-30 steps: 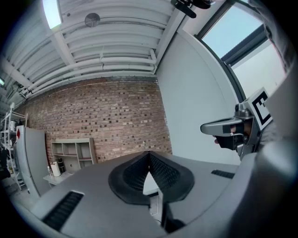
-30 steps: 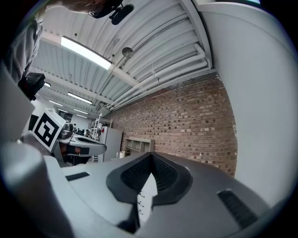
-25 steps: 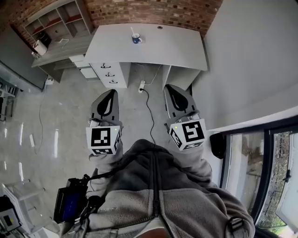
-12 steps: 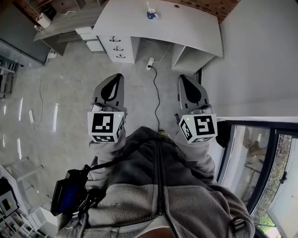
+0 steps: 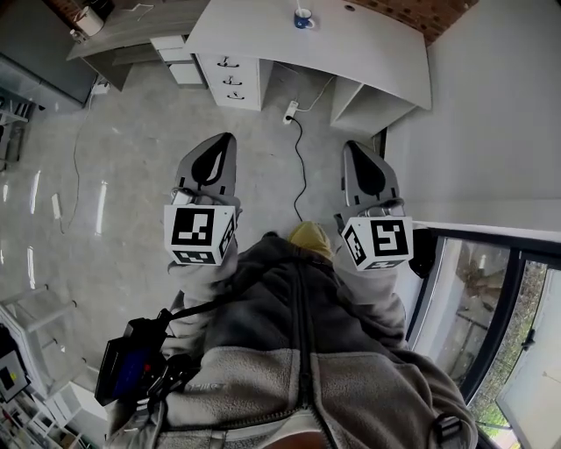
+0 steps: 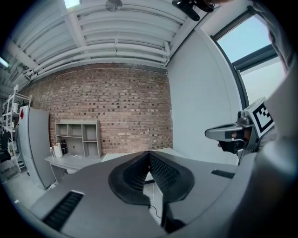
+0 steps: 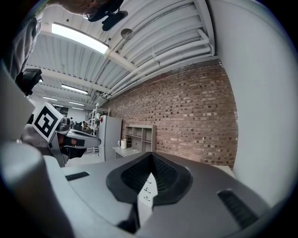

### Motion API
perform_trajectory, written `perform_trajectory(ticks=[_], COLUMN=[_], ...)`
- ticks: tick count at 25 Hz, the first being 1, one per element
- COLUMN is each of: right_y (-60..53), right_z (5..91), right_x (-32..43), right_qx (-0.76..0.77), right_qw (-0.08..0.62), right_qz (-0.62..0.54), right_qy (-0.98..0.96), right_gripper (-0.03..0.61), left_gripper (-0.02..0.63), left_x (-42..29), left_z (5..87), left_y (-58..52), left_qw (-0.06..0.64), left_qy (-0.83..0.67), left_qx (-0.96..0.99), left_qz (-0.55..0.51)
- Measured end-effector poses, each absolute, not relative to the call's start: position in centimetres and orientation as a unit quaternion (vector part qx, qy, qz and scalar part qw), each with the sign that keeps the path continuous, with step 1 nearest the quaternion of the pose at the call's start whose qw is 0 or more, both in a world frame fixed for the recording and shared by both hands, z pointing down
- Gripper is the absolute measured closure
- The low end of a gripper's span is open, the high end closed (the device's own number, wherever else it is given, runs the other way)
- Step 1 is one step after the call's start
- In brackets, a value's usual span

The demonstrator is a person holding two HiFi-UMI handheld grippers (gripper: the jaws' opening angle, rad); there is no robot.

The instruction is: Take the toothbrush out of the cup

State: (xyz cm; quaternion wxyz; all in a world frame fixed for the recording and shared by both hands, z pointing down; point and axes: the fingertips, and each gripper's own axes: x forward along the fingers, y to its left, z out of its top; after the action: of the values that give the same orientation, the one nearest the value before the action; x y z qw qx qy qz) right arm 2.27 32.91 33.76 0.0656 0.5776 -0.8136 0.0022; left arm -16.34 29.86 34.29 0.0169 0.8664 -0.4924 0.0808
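A small blue cup (image 5: 303, 17) stands far off on the white desk (image 5: 377, 54) at the top edge of the head view. A thin white toothbrush pokes out of the cup, too small to make out well. My left gripper (image 5: 224, 138) and right gripper (image 5: 353, 146) are held side by side over the floor, well short of the desk. Each has its jaws pressed together with nothing between them, as the left gripper view (image 6: 149, 153) and right gripper view (image 7: 151, 155) show. The cup shows in neither gripper view.
A drawer unit (image 5: 230, 74) sits under the desk's left end. A power strip (image 5: 289, 111) with a black cable lies on the grey floor ahead. A grey side table (image 5: 131, 19) stands at the back left. A grey wall and a window (image 5: 491, 333) run along the right.
In the head view the desk and cup have slid up and to the right, now at the top edge. Both grippers stay shut and side by side.
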Motion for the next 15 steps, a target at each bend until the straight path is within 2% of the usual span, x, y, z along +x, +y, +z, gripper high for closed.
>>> perform_trajectory(ticks=[10, 15], right_y=[28.1, 19.0], right_z=[35.5, 37.4], right_x=[-0.7, -2.2], right_qx=[0.533, 0.497], right_qw=[0.090, 0.089], right_qz=[0.013, 0.012], right_qy=[-0.841, -0.863], right_gripper=[0.580, 0.580], left_gripper=[0.611, 0.611], left_x=[-19.3, -20.6], left_z=[35.9, 37.5], left_y=[27.5, 20.3], left_qw=[0.034, 0.035], left_qy=[-0.527, -0.560], left_qx=[0.845, 0.823], left_qz=[0.085, 0.093])
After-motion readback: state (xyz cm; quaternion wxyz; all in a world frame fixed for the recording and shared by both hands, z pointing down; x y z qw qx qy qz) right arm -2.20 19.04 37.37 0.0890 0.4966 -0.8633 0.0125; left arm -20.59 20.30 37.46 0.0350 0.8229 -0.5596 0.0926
